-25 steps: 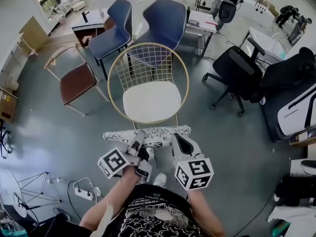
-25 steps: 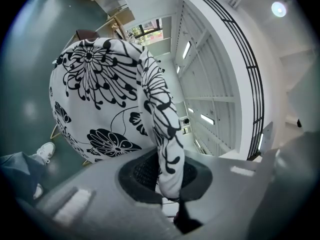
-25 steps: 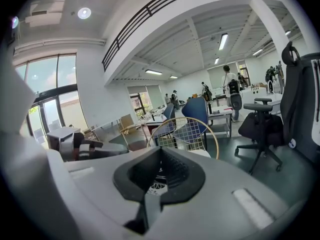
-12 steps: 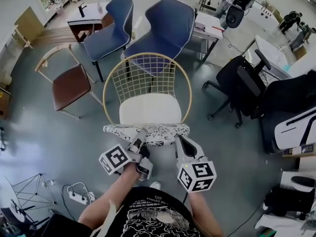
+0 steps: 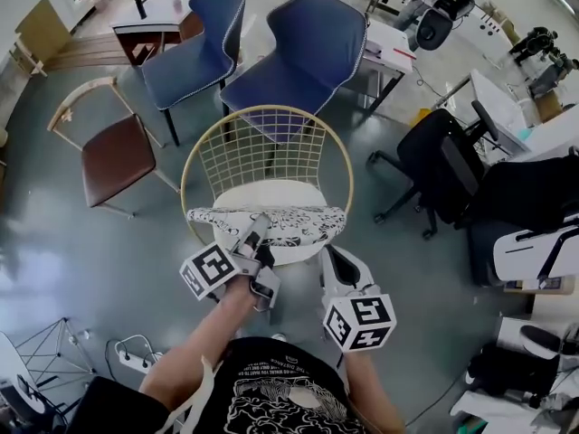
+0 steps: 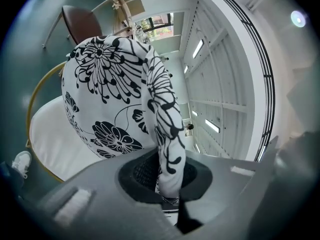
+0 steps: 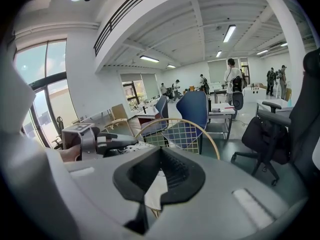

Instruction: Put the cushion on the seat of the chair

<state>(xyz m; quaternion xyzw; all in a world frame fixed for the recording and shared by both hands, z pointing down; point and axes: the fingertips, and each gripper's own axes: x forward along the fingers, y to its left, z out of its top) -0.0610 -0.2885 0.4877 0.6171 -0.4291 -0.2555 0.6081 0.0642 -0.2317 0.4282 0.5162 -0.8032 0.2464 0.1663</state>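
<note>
Change against one second ago: the cushion (image 5: 271, 222) was then short of the wire chair (image 5: 194, 156), held just in front of its front rim. Half a second ago its far edge met the front of the white seat (image 5: 271, 195). Now, in the head view, it lies across the front half of that seat, flat, long side running left to right, with the rear of the seat bare behind it. Both grippers have travelled toward the chair with it. We cannot tell whether the cushion rests on the seat or hangs just above it.

Left gripper (image 5: 256, 240): jaws nearly together, clamped on the near edge of the cushion. In its own view the black-and-white flower-print fabric is pinched between the pads and balloons out beyond them, with the white seat below.

Right gripper (image 5: 331, 253): jaws closed down on the cushion's near right corner. Its own view shows a wedge of pale fabric caught low between the pads. Beyond it we see the left gripper, the gold hoop of the chair back and the blue chairs (image 5: 308, 43).

The two grippers sit side by side on the same near edge, the left one nearer the middle and the right one at the end.
</note>
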